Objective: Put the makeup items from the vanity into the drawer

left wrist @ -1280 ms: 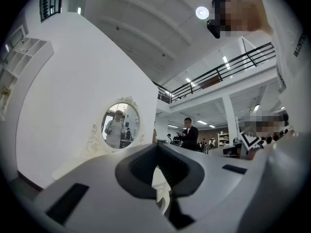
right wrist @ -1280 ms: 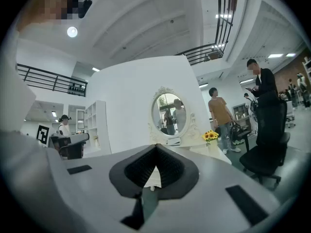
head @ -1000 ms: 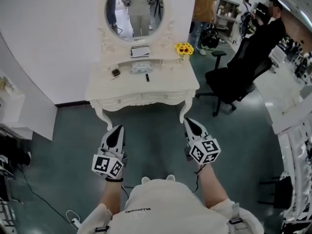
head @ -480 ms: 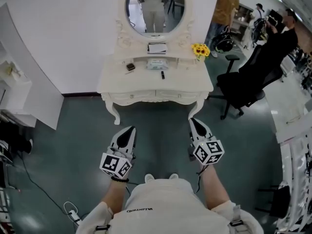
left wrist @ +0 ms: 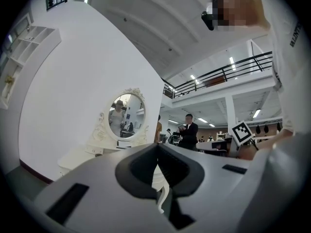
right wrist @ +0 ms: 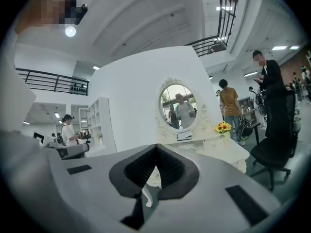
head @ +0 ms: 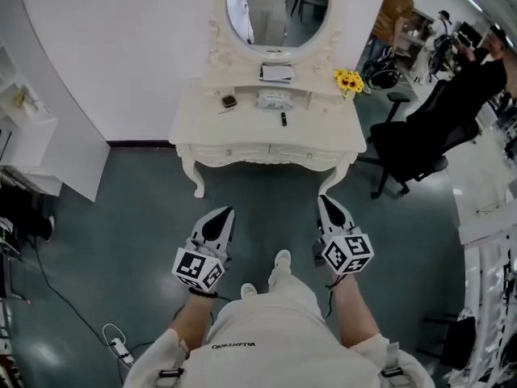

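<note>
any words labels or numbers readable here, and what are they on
None reads clearly.
Print on the person's white shirt: upside down, too small to read.
Cubes on the left gripper and right gripper: black-and-white square patterns, no letters.
Labels on the makeup items on the vanity: too small to read.

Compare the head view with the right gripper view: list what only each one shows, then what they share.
Only the head view: the small dark compact and the dark stick on the vanity top, the person's white shoes, and the cable on the floor. Only the right gripper view: the balcony railing and a person in a cap at far left. Both: the vanity, the oval mirror, the sunflowers, the black chair, and the right tool, shut and empty.
</note>
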Demonstrator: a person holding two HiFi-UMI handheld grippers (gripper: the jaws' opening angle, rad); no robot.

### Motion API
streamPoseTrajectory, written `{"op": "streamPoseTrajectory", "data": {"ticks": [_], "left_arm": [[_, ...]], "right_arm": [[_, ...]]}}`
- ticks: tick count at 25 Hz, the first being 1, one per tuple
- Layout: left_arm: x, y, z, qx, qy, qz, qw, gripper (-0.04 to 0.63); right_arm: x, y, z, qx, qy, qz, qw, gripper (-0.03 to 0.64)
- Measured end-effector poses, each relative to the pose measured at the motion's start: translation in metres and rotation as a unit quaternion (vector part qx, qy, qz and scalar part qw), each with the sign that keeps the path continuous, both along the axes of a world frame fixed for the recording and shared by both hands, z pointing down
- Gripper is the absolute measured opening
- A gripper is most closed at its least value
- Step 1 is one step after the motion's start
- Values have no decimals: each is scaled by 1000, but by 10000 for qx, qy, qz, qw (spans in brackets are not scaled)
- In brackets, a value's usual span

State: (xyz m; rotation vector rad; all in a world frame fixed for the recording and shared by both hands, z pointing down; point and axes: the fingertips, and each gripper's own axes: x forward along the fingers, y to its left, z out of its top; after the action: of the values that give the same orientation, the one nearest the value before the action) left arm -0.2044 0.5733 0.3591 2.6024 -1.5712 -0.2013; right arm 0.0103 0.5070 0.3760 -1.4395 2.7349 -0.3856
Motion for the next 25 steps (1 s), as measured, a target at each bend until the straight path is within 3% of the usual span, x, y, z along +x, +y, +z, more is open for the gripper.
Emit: {"op": "streamPoseTrajectory", "data": {"ticks": [6, 16, 25], "left_arm": [[8, -39, -2, 43, -54, -62, 10000, 0], [39, -148, -15, 63, -163, -113, 9998, 0], [60, -221, -15, 78, -225, -475, 9986, 0]], "right_arm": [[8, -42, 6, -80, -233, 7, 9997, 9], [14, -149, 1, 30, -116, -424, 9990, 9], [12, -220, 3, 86, -16, -920, 9957, 9]]}}
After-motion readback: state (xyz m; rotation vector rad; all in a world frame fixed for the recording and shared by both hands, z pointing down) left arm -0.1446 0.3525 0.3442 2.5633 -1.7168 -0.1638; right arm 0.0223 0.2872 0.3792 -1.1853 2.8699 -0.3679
